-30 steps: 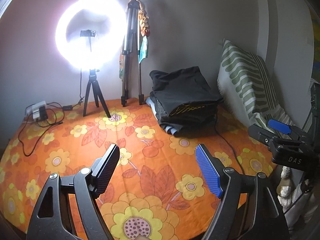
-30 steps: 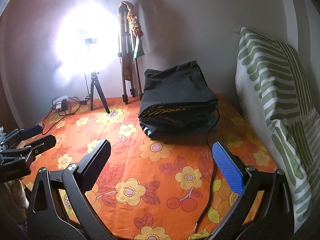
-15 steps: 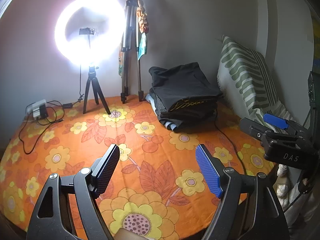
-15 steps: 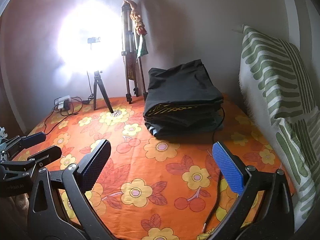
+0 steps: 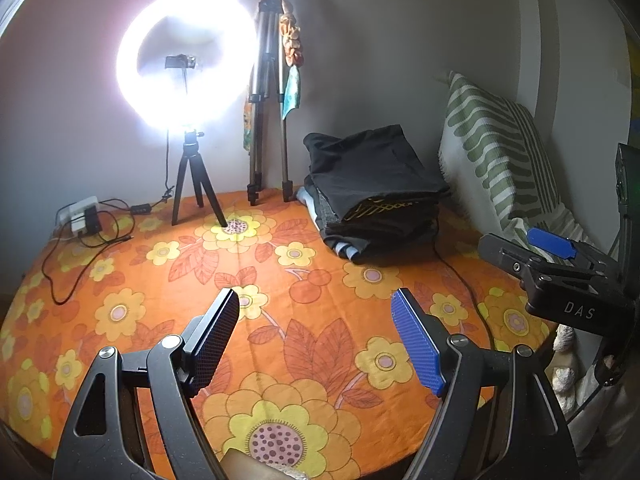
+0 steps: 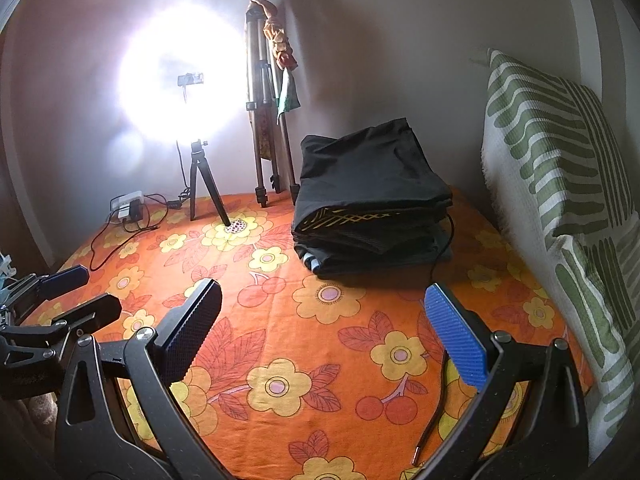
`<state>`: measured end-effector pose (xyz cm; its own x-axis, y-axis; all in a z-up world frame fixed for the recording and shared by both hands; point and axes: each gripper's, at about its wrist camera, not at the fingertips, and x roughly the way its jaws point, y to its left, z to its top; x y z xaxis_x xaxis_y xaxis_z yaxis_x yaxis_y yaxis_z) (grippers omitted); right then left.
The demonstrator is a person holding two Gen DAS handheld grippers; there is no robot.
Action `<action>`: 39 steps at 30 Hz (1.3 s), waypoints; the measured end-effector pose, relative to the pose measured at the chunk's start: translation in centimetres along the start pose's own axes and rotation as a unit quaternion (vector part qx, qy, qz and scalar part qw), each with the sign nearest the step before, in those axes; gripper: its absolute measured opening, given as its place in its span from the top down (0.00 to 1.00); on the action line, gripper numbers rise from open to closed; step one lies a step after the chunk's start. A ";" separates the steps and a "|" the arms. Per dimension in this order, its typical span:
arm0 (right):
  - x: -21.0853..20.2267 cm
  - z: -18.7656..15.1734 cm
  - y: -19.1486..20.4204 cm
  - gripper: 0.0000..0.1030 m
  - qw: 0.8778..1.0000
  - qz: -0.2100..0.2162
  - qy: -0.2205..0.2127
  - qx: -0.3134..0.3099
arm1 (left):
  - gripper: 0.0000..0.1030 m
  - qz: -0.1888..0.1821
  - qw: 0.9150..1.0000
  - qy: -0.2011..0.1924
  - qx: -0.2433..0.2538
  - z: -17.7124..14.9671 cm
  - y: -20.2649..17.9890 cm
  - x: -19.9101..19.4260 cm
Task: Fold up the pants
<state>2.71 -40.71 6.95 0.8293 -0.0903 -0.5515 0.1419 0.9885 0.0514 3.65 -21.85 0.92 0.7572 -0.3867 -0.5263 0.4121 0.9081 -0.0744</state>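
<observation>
My left gripper (image 5: 316,340) is nearest, its jaws wide apart with nothing between them, only the flowered orange bedsheet (image 5: 312,320) below; my right gripper (image 6: 324,332) stands the same way, spread wide and holding nothing; each tilts gently down toward the sheet, side by side, and each shows at the edge of the other's view. A loose black cable (image 6: 434,392) lies on the sheet near my right fingers. No pants are spread out in front of me; the near sheet is bare, so I judge I am between garments, either finished or about to fetch one. Farther off, toward the right and near the wall, sits the stack of folded pants (image 6: 372,204), dark, with a yellow pattern showing along one fold; it lies well apart from both grippers. The next move, I think, calls for bringing a fresh pair onto the open sheet, though I see none unfolded. Beside the stack leans a striped pillow (image 6: 560,168); at the far wall stand a tripod (image 5: 266,120) and a glaring ring light (image 5: 186,56).
</observation>
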 end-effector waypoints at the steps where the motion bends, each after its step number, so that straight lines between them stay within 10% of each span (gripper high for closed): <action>1: 0.0 0.0 0.0 0.00 1.000 0.000 0.000 0.001 | 0.24 0.000 1.000 0.000 0.000 0.0 0.0 0.0; 39: -0.2 -0.4 0.2 0.00 1.000 0.001 0.001 0.005 | 0.24 0.008 1.000 -0.003 0.000 0.0 0.2 -0.5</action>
<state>2.32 -40.46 6.76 0.8280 -0.0882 -0.5538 0.1461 0.9874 0.0612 3.40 -21.46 1.18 0.7674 -0.3729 -0.5216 0.3992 0.9144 -0.0665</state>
